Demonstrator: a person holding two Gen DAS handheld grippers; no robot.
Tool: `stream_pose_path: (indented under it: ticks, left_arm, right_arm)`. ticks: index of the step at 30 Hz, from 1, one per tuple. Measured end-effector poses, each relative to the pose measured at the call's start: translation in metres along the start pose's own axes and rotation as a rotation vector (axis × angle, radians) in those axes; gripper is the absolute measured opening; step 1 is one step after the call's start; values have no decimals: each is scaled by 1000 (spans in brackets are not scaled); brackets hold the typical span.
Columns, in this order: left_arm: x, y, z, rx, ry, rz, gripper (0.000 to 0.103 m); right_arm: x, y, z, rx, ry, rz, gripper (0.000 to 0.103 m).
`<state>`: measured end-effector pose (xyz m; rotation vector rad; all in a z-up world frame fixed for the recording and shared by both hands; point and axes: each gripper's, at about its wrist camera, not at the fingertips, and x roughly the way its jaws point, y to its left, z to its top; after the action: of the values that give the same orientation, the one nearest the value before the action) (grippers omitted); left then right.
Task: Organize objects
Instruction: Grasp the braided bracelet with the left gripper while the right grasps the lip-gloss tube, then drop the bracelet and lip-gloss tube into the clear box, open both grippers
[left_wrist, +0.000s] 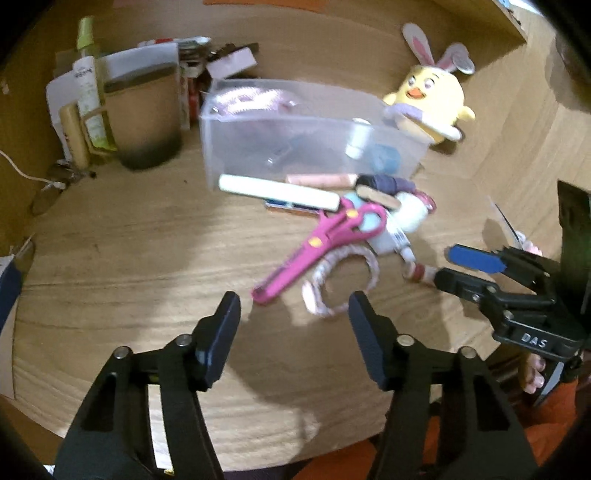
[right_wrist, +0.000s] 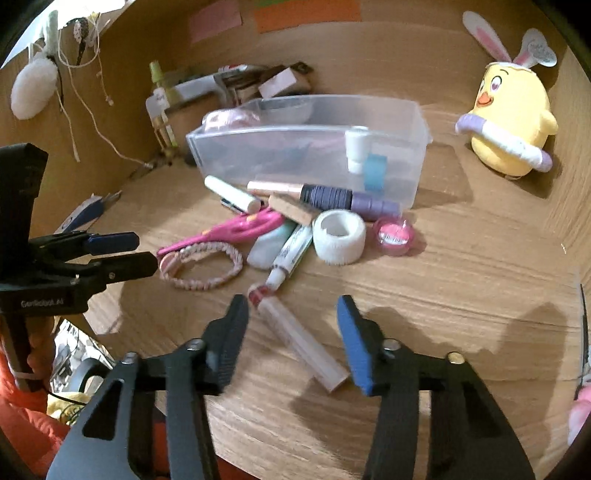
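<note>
- Clutter is seen heaped on the wooden counter, just in front of a clear plastic bin.
- Pink scissors are laid at the near edge of the heap, with a braided bracelet touching their blade end.
- A white tape roll is set upright beside a small pink jar, and a marker is leaned against the roll's left side.
- A white tube, a rose-gold tube and a row of dark and purple spools are lined along the bin's front wall.
- Inside the bin, a small white bottle and a blue tape roll are visible through the wall.
- A clear tube with a red cap is lying apart from the heap, nearer the right tool.
- The right tool is held open, its jaws spread to either side of that tube without touching it.
- The left tool is held open and empty above bare counter, just short of the bracelet and the scissor tips.
- A yellow chick plush with rabbit ears is stood to the right of the bin, well apart from the heap.
- A tan cup and a green-capped bottle are stood to the left of the bin.
</note>
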<state>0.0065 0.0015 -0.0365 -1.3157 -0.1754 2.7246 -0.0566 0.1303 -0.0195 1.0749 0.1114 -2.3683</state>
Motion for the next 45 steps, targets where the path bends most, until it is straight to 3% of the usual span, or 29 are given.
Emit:
stream_pose_path:
  ticks: [4, 14, 17, 19, 23, 28, 34, 45]
  left_arm:
    - [5, -10, -3, 27, 17, -9, 46]
    - [21, -8, 5, -17, 16, -12, 44]
    - [23, -11, 4, 1, 2, 0, 32]
    - [23, -12, 3, 4, 4, -14, 17]
    - [23, -12, 4, 1, 1, -6, 11]
    - [15, -11, 6, -5, -16, -15, 10]
    - [-6, -13, 20, 3, -89, -38, 10]
    - [-20, -11, 70, 17, -194, -53, 10]
  right_arm:
    - [0, 5, -6, -29, 4, -7, 36]
    - [3, 6, -14, -26, 3, -2, 22]
    - [2, 9, -17, -32, -1, 4, 14]
    - [-1, 11, -18, -40, -8, -4, 14]
    - [-10, 11, -17, -32, -36, 7, 14]
    - [-27, 9, -7, -19, -95, 3, 14]
    - [-40, 2, 12, -2, -161, -20, 14]
    - [-43, -13, 61, 21, -248, -87, 14]
